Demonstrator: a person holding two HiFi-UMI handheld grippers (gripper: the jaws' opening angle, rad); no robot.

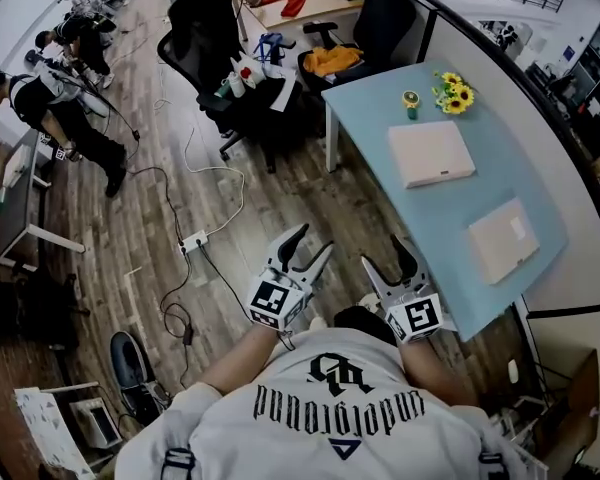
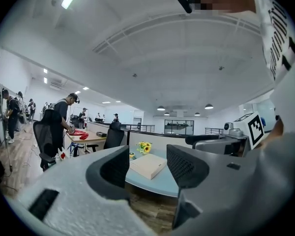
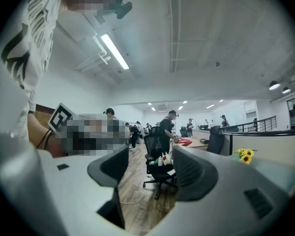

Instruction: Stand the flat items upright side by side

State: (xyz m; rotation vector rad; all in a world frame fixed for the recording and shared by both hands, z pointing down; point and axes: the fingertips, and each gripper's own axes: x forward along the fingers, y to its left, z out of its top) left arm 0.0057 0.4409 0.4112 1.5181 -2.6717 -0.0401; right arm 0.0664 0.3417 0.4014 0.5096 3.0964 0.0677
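Two flat beige box-like items lie on the light blue table (image 1: 380,118): one (image 1: 430,153) near its middle, the other (image 1: 502,240) closer to me on the right. Both lie flat and apart from each other. I hold both grippers in front of my chest, over the wooden floor short of the table's edge. My left gripper (image 1: 313,241) is open and empty. My right gripper (image 1: 384,252) is open and empty too. In the left gripper view, the far flat item (image 2: 147,165) shows in the distance between the jaws of the left gripper (image 2: 148,167). The right gripper (image 3: 150,168) points at the room.
A bunch of sunflowers (image 1: 452,92) and a small round green thing (image 1: 411,101) stand at the table's far end. Black office chairs (image 1: 205,38) stand beyond. Cables and a power strip (image 1: 195,240) lie on the floor at the left. People work further off (image 1: 40,98).
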